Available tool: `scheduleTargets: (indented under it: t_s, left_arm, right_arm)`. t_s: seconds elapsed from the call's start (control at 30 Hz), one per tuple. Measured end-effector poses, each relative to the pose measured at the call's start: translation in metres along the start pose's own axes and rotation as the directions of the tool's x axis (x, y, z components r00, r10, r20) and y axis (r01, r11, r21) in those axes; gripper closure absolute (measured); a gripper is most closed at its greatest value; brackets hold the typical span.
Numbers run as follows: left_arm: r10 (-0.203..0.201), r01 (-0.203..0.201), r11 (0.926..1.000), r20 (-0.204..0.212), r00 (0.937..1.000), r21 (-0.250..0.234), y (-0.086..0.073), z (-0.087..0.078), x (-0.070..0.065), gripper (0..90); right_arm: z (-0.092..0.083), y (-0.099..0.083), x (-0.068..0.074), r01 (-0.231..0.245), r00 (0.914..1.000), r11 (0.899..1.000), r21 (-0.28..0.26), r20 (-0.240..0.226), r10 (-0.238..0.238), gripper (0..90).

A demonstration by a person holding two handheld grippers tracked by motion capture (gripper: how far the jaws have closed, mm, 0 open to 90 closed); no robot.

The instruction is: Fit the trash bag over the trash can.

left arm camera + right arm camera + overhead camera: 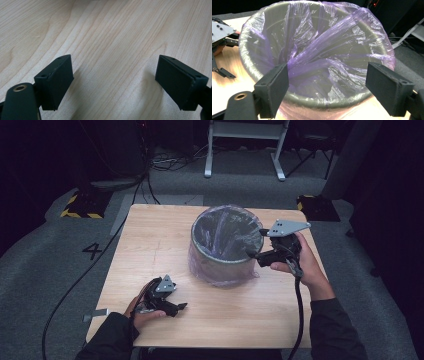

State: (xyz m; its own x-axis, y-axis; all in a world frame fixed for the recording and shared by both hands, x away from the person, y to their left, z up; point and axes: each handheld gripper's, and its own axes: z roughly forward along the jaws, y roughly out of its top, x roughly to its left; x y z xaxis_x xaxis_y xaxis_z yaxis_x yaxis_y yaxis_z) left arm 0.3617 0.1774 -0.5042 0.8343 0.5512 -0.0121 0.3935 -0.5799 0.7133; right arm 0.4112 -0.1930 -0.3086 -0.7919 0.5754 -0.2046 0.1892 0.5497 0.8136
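1. The bin (222,247) is a round, dark grey drum with smooth, slightly matte walls. It stands upright on the table (150,250), its long axis vertical and its open mouth pointing straight up. It sits right of the table's middle, toward the far edge.

2. A thin purple bag (322,50) lines the bin. The film is translucent, glossy and heavily creased; it is folded out over the rim and hangs down the outer wall, bunching in wrinkles where the bin meets the table. Inside, the film sags in loose pleats toward the bottom.

3. The table is a square slab of pale wood with a fine, wavy grain and a flat, satin surface.

4. The right gripper (256,254) is held just beside the bin's right wall, at rim height, its blocky black jaws aimed across the mouth. In the right gripper view its jaws stand wide apart with the near rim between them; the flat pads (275,86) press on nothing. A grey three-cornered plate tops it.

5. The left gripper (181,307) lies low at the table's near left, well apart from the bin and on its near side. Its jaws stand apart over bare wood, with nothing between their matte rectangular pads (61,80).
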Motion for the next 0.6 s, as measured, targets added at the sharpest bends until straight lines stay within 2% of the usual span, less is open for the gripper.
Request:
scheduleTargets:
  t_s: [0.2, 0.27, 0.6]
  left_arm:
    - [0.0, 0.0, 1.0, 0.0, 1.0, 0.0, 0.0, 0.0, 0.0, 14.3]
    - [0.0, 0.0, 1.0, 0.0, 1.0, 0.0, 0.0, 0.0, 0.0, 14.3]
    - [0.0, 0.0, 1.0, 0.0, 1.0, 0.0, 0.0, 0.0, 0.0, 14.3]
  right_arm:
    - [-0.007, -0.006, 0.003, 0.004, 0.9994, 0.999, -0.039, 0.036, -0.003, 18.9]
    - [-0.008, -0.009, 0.004, 0.013, 0.9985, 0.999, -0.042, 0.054, -0.011, 18.9]
    - [-0.012, -0.023, 0.006, 0.01, 0.9965, 0.999, -0.04, 0.083, -0.007, 18.8]
